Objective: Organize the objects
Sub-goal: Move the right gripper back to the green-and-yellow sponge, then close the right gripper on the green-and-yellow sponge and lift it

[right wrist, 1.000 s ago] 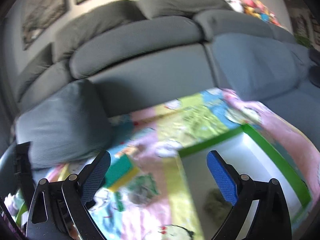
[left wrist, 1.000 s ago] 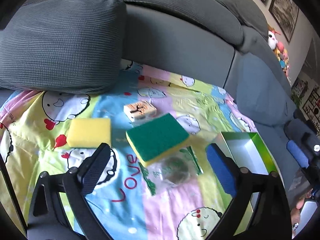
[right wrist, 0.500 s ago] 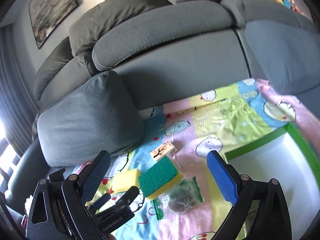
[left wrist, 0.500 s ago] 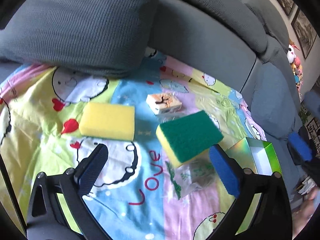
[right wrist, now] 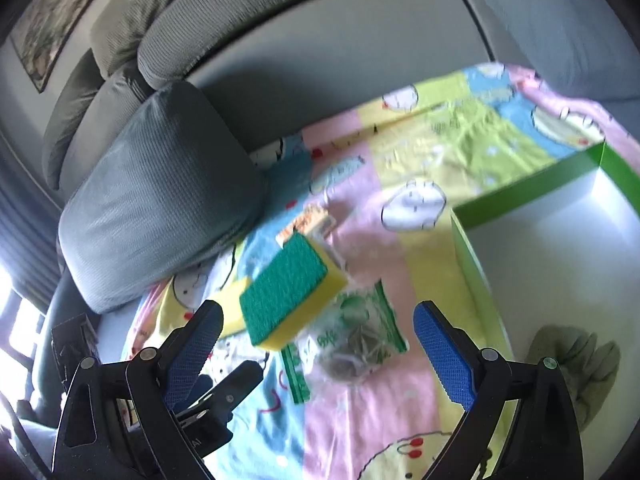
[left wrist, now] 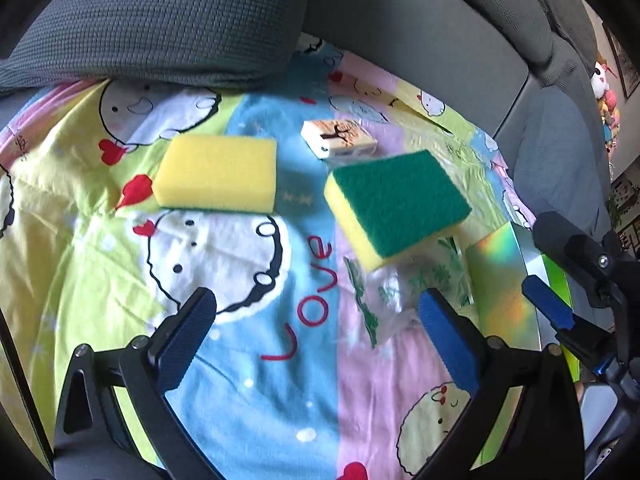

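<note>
On the cartoon-print sheet lie a plain yellow sponge (left wrist: 218, 174), a green-topped yellow sponge (left wrist: 396, 206) that rests partly on a clear packet with green print (left wrist: 404, 292), and a small white printed box (left wrist: 340, 138). My left gripper (left wrist: 316, 344) is open and empty, hovering above the sheet in front of them. My right gripper (right wrist: 318, 354) is open and empty, above the green-topped sponge (right wrist: 290, 292) and the packet (right wrist: 352, 340). A green-rimmed white box (right wrist: 528, 192) lies to the right with an olive cloth item (right wrist: 576, 356) inside.
A grey cushion (left wrist: 160, 20) lies behind the sponges against the grey sofa back (left wrist: 420, 32). The green box's shiny side (left wrist: 500, 280) is at the right of the left wrist view, with the right gripper's body (left wrist: 580, 280) beyond it. Stuffed toys (left wrist: 606, 92) sit far right.
My left gripper has moved closer and lower over the sheet, leftward toward the sponges. My right gripper has swung left and down from the box toward the green-topped sponge and packet.
</note>
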`<state>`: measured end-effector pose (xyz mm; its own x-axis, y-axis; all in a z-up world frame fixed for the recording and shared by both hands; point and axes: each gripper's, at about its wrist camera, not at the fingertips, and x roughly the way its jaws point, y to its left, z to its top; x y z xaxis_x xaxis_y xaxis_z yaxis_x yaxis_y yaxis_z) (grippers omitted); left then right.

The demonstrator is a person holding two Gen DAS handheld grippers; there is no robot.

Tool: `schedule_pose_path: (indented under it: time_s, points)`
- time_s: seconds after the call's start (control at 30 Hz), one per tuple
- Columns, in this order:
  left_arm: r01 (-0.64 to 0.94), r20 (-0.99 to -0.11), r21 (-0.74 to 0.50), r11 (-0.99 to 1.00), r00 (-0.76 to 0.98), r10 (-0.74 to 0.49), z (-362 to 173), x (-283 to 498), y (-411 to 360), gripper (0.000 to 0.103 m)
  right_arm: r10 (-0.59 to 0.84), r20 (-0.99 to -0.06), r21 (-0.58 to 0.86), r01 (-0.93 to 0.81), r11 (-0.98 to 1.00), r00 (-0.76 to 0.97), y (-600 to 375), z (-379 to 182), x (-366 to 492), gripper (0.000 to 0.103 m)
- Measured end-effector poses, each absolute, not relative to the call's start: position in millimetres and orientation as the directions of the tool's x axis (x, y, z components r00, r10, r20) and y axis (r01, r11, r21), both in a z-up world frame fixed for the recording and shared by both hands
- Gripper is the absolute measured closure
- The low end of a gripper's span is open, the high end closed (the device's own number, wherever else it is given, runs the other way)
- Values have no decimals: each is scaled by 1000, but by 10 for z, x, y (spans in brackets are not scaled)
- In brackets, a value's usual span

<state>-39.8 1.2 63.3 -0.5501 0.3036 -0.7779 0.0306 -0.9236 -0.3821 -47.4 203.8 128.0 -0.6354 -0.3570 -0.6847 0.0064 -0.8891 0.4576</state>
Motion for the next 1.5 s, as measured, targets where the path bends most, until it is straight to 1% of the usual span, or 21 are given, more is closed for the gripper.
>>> schedule_pose_path:
  time_s: [0.13, 0.23, 0.37, 0.43, 0.53, 0.67, 0.83, 1.13, 1.23, 1.33, 1.5]
  points:
    - [63, -810, -390, -919, -499, 309, 536, -353, 11, 3, -354, -713, 441, 6, -898, -605, 2016, 1204, -471, 6]
    - [81, -815, -404, -911, -485, 318, 497, -380, -12, 3, -371, -726, 450, 8, -893, -578, 1991, 1157, -491, 6]
    - [103, -826, -432, -896, -444, 347, 415, -402, -36, 7, -401, -740, 468, 16, -884, -539, 1942, 1088, -522, 6]
    - [110, -836, -429, -897, -425, 348, 382, -405, -32, 7, -400, -751, 460, 19, -888, -525, 1915, 1056, -533, 6]
    - [108, -841, -424, -899, -416, 347, 382, -411, -15, 7, -390, -769, 447, 11, -894, -506, 1897, 1017, -548, 6]
    - [94, -843, -428, -899, -400, 359, 376, -426, 18, 7, -412, -781, 467, 0, -884, -469, 1914, 943, -577, 6]
    - [88, -861, -410, -908, -366, 354, 323, -472, 43, 7, -405, -799, 468, -36, -883, -445, 1963, 873, -603, 6]
    - [78, -859, -420, -904, -354, 369, 319, -481, 38, 7, -424, -800, 489, -51, -871, -424, 2000, 815, -613, 6]
    - [83, -852, -431, -899, -365, 375, 330, -484, 27, 8, -416, -804, 480, -50, -876, -425, 1983, 811, -625, 8]
    - [88, -823, -466, -881, -409, 394, 398, -476, -25, 9, -412, -793, 481, -45, -876, -449, 1985, 865, -644, 8]
    - [70, -742, -549, -833, -500, 447, 563, -450, -111, 9, -409, -721, 482, 20, -876, -559, 2024, 1109, -690, 8]
